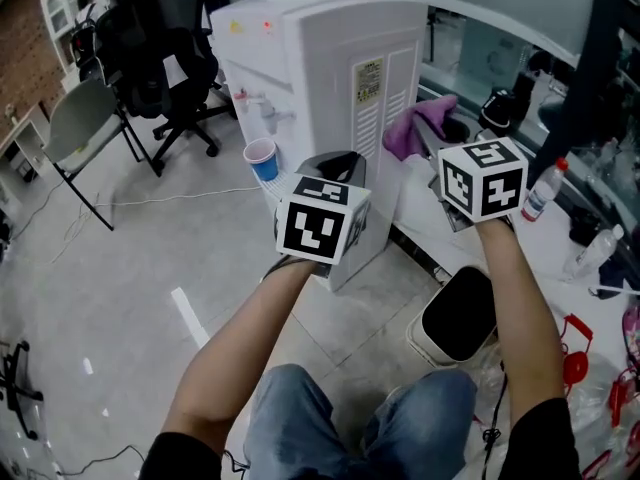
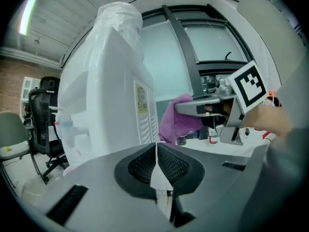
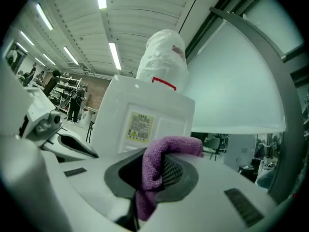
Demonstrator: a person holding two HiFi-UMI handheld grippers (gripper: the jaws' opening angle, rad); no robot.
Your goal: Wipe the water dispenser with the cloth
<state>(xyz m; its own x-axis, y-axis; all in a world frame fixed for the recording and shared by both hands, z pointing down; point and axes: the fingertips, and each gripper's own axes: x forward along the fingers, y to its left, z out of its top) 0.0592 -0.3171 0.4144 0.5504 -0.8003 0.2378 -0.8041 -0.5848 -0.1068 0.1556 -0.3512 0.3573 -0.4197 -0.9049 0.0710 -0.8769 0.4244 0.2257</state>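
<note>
Cloth [image 3: 153, 175], purple and bunched, sits pinched in my right gripper [image 3: 150, 187], whose jaws are clamped on a fold, with the rest draped over the top. From the head view the cloth [image 1: 418, 128] hangs just beside the back edge of the water dispenser's [image 1: 320, 58] vented side panel. I can't tell whether it touches the panel. My left gripper [image 2: 157, 166] has its jaws pressed together with nothing between them, and it points at the same side of the dispenser [image 2: 104, 95], low down near the front corner. A yellow label [image 1: 368, 80] sits near that panel's upper edge. A blue paper cup [image 1: 262, 158] stands under the taps at the front. A bin [image 1: 458, 316] with a dark opening rests on the floor under my right arm, close to the dispenser's base. A clear bottle [image 1: 540, 190] stands on the white bench [image 1: 560, 238] to the right. A black office chair [image 1: 165, 38] and a grey chair [image 1: 75, 118] stand well apart on the far left floor.
</note>
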